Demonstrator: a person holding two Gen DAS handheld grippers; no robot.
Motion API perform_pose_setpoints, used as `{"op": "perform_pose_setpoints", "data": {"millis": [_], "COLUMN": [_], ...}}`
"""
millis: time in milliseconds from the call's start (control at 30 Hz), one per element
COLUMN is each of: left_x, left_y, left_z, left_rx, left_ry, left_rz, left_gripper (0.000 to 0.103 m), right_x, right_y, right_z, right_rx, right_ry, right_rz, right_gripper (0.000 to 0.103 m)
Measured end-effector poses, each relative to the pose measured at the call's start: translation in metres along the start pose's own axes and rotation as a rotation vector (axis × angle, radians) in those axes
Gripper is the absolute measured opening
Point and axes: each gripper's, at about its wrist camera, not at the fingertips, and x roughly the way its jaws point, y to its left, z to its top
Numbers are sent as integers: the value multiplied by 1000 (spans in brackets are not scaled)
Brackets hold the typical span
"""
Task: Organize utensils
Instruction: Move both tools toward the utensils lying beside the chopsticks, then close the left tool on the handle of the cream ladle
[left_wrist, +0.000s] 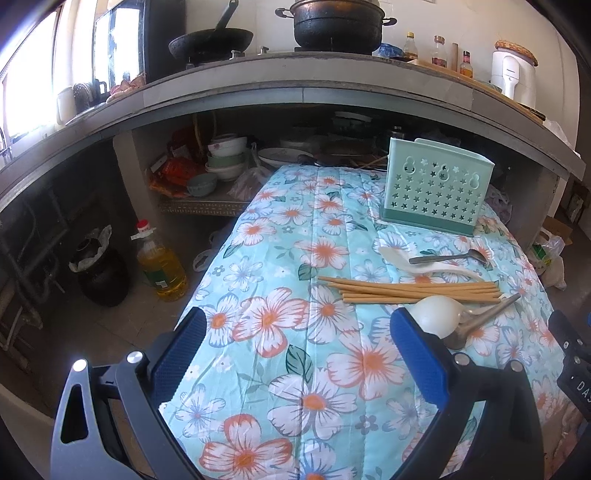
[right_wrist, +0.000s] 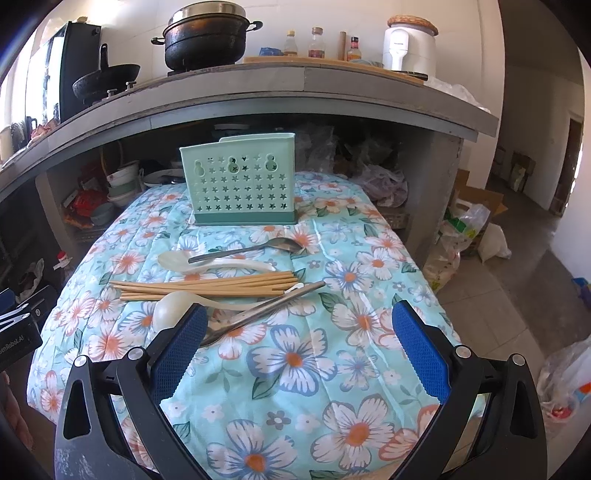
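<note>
utensils: chopsticks (right_wrist: 207, 286), two white spoons and two metal spoons lie loose mid-cloth, likely staged for sorting | holder: green caddy (right_wrist: 240, 184) upright behind them, apparently empty | left gripper (left_wrist: 297, 350) jaws apart, holding nothing | right gripper (right_wrist: 299, 339) likewise, nearest steel spoon (right_wrist: 258, 314)

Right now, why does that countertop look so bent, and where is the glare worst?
Left wrist view: the fisheye lens bows the straight counter edge into an arch, and the window at the far left blows out white. Right wrist view: same bowing, black corners, even daylight, sharp on the green holder.
</note>
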Motion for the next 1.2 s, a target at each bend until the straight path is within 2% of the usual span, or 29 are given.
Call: {"op": "perform_pose_setpoints", "data": {"millis": [233,400,567,700,767,900,1033,1133,1200], "left_x": [14,21,28,26,25,25,25,34,44], "left_y": [-1,3,4,10,9,-5,-28,-46,-56], "left_z": [-2,-5,-7,-9,-9,-7,-7,-8,-8], "left_rx": [4,-35,-41,-88,-100,-32,107,201,243], "left_ry": [54,53,80,56,42,21,-24,-15,8], "left_rz": [-26,-99,-216,-383,-419,-459,-479,-464,-459], "left_gripper": [97,98,97,97,97,97,97,86,72], "right_x": [-4,0,-1,3,4,6,9,14,18], "right_y": [2,7,9,9,9,5,-5,-13,-18], "right_z": [0,-4,-9,-8,-7,-6,-5,-3,-4], "right_rx": [-37,-72,-80,-83,-82,-58,-23,-7,5], "right_ry": [-37,-28,-67,-75,-76,-87,-89,-91,-90], "right_rz": [2,10,30,66,89,122,149,141,135], "right_gripper": [95,95,95,95,95,95,95,95,95]}}
